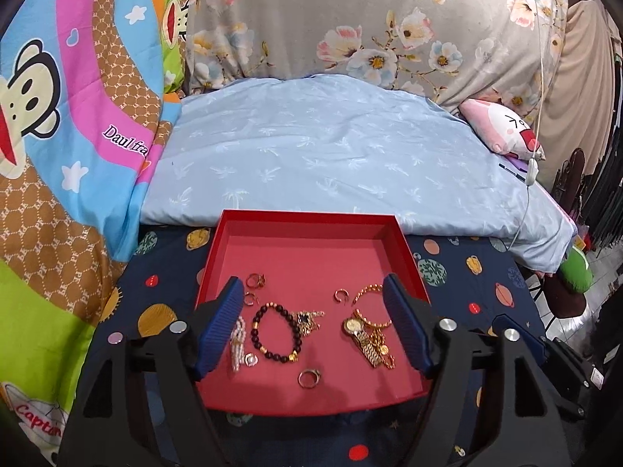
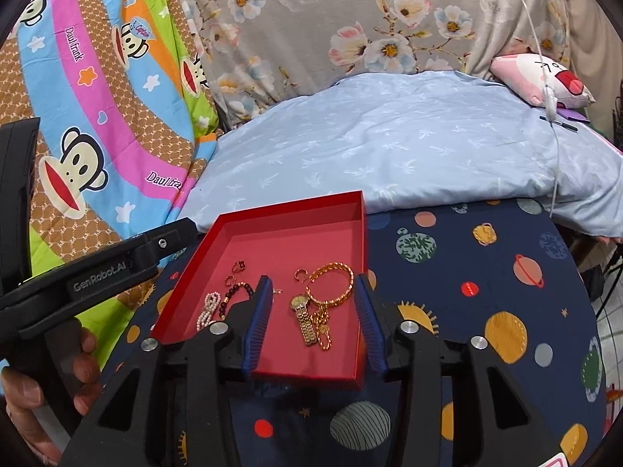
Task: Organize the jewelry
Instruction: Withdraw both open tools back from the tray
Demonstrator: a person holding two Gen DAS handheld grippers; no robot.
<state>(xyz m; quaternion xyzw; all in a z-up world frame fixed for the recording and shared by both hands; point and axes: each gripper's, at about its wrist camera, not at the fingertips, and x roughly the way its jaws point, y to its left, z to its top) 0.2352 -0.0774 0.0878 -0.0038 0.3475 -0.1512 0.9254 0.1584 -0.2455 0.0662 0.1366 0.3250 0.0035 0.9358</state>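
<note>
Both pairs of fingers spread and empty over a tray that already holds the jewelry

The left gripper (image 1: 311,325) and right gripper (image 2: 313,321) hang open, pinching nothing, above the red tray (image 1: 307,218) on the bed. Gold watch (image 1: 360,336), bead bracelet (image 1: 276,332), pearl strand (image 1: 237,340), gold bangle (image 2: 331,284) and rings (image 1: 309,377) lie inside, seemingly gathered but unsorted. The tray's back half is bare; low walls and the blue pillow (image 1: 331,155) behind limit reach.
</note>
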